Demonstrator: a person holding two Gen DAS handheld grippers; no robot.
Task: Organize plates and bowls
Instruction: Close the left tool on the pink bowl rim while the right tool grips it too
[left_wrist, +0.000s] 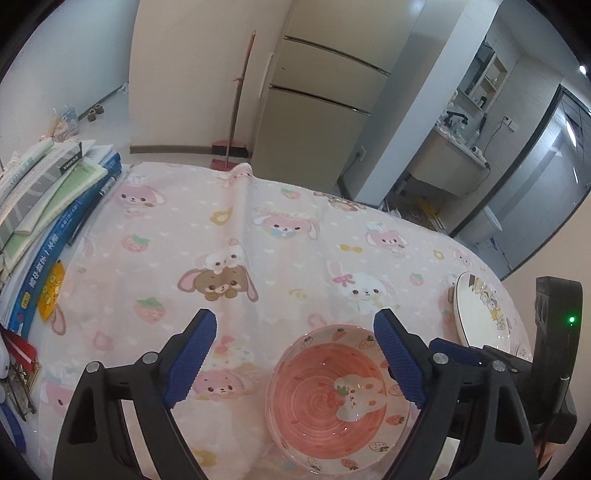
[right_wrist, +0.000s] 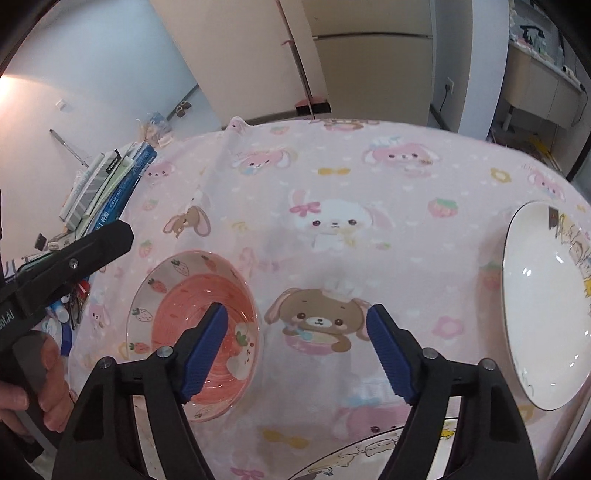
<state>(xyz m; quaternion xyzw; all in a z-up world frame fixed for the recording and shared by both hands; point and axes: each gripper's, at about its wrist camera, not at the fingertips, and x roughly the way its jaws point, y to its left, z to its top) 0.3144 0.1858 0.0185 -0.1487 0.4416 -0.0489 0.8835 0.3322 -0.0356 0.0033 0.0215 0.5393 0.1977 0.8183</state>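
Table (right_wrist: 406, 192) under pink bunny-print cloth. Book stack (left_wrist: 44, 206) at its left edge. White plate (right_wrist: 543, 306) with cartoon rim lies on the right side; a second plate's rim (right_wrist: 373, 450) shows at the near edge, mostly hidden. Pink strawberry bowl (left_wrist: 332, 402) sits near-left, well apart from the white plate. Left claw (left_wrist: 295, 362) spread wide above the bowl's left rim, nothing gripped. Right claw (right_wrist: 297, 354) released, over bare cloth between bowl and plate.
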